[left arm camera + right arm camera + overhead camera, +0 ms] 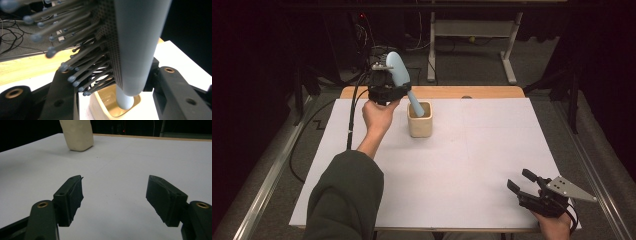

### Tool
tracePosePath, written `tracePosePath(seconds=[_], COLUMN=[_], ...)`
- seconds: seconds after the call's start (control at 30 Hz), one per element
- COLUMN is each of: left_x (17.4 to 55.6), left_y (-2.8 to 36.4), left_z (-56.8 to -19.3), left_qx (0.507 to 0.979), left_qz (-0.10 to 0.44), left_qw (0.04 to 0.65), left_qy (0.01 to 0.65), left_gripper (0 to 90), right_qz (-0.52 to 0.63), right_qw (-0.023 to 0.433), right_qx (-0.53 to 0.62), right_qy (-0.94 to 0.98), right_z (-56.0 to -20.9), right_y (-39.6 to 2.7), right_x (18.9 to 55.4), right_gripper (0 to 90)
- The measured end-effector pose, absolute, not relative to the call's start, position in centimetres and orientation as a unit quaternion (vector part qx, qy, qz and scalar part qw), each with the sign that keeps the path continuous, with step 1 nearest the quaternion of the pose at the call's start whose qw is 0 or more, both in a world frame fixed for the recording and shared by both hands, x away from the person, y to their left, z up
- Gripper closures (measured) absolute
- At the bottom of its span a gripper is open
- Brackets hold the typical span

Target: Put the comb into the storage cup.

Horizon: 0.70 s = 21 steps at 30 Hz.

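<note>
- High view: left gripper (384, 85) raised at the far left of the white table (472, 165), pinching a pale blue hairbrush (401, 80) by its head. Brush tilted, handle end dipping into a cream cup (420, 120) just right of the hand. Right gripper (532, 187) resting low at the near right corner, jaws spread, well apart from the cup.
- Left gripper view: brush (135, 45) clamped between the two black jaws, bristles fanning to the left, handle tip inside the cup (100, 107) below.
- Right gripper view: jaws held wide with nothing between them, bare table (125, 170) ahead, cup (78, 135) standing far off at upper left.
</note>
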<state>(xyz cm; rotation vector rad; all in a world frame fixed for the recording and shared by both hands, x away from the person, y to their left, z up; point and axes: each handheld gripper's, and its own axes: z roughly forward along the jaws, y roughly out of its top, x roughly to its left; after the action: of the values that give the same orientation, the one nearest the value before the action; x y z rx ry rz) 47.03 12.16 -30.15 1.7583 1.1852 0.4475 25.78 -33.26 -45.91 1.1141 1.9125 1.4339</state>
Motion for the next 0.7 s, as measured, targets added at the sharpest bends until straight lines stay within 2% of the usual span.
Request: tracePosePath(seconds=[0.7], left_x=[47.8], left_y=[11.0], left_z=[-32.2], left_qx=[0.732], left_qz=[0.172], left_qw=[0.442], left_qy=[0.489], left_gripper=[54.5], right_qz=[0.529], right_qw=[0.249], right_qx=[0.408], right_qy=[0.702], right_z=[-45.8], right_y=[-33.4], right_x=[25.8], right_gripper=[30.1])
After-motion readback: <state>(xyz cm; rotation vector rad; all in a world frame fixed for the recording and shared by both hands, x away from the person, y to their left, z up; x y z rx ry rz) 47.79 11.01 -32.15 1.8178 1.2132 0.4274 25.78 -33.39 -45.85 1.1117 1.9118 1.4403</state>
